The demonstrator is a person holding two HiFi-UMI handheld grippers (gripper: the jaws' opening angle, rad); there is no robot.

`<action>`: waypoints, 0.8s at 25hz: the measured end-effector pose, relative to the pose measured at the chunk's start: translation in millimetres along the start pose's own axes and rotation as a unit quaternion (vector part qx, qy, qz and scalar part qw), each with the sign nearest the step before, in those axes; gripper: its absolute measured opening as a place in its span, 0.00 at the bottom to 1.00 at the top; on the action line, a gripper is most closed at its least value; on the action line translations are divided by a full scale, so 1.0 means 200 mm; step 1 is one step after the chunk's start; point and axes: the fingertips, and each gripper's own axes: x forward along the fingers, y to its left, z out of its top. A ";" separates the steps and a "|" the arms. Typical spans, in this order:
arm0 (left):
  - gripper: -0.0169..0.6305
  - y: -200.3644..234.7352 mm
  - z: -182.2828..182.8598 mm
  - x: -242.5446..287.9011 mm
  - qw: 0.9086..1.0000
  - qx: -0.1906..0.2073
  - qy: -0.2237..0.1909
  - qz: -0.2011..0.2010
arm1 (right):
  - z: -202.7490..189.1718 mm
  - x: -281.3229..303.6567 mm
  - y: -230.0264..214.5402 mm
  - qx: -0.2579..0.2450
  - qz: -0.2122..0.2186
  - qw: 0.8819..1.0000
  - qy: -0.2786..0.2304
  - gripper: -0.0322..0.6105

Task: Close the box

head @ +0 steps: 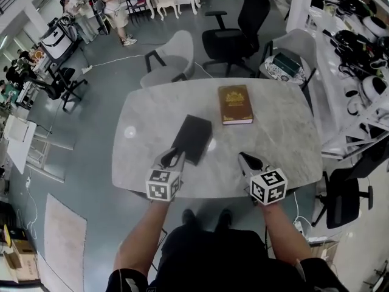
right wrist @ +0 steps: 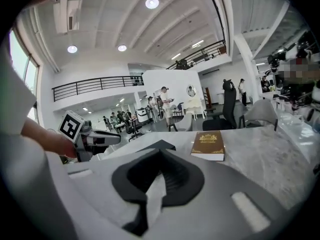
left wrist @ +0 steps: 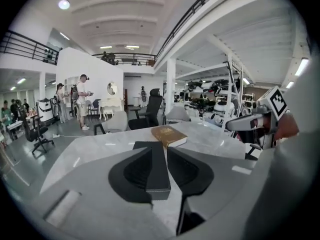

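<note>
At the near edge, the left gripper (head: 174, 159) is held at 7 o'clock with jaws apart and nothing pinched. The right gripper (head: 248, 160) is held at 5 o'clock with jaws pressed together, empty. Just past the left one, the flat, dull black box (head: 192, 139) is seen lid-down on the smooth stone table (head: 273, 145), so the closing looks done. Farther, at 12 o'clock, a brown book (head: 235, 104) with gold print is laid.

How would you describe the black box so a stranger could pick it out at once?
Find the pale marble table in the middle of the room. Two flat things lie on it; the black box is the nearer one, just ahead of the left gripper. Unlike the brown book with its gold emblem, it is plain matte black.
</note>
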 end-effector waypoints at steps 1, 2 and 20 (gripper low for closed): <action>0.18 0.01 0.03 -0.04 1.000 -0.007 -0.014 -0.002 | 0.03 0.00 0.02 -0.003 0.002 1.000 -0.006 0.05; 0.18 0.02 0.06 -0.08 1.000 -0.012 -0.026 -0.003 | 0.06 0.00 0.04 -0.008 0.004 1.000 -0.012 0.05; 0.12 0.37 0.26 -0.51 0.995 -0.037 -0.095 -0.023 | 0.55 0.10 0.60 -0.079 -0.013 0.990 -0.116 0.05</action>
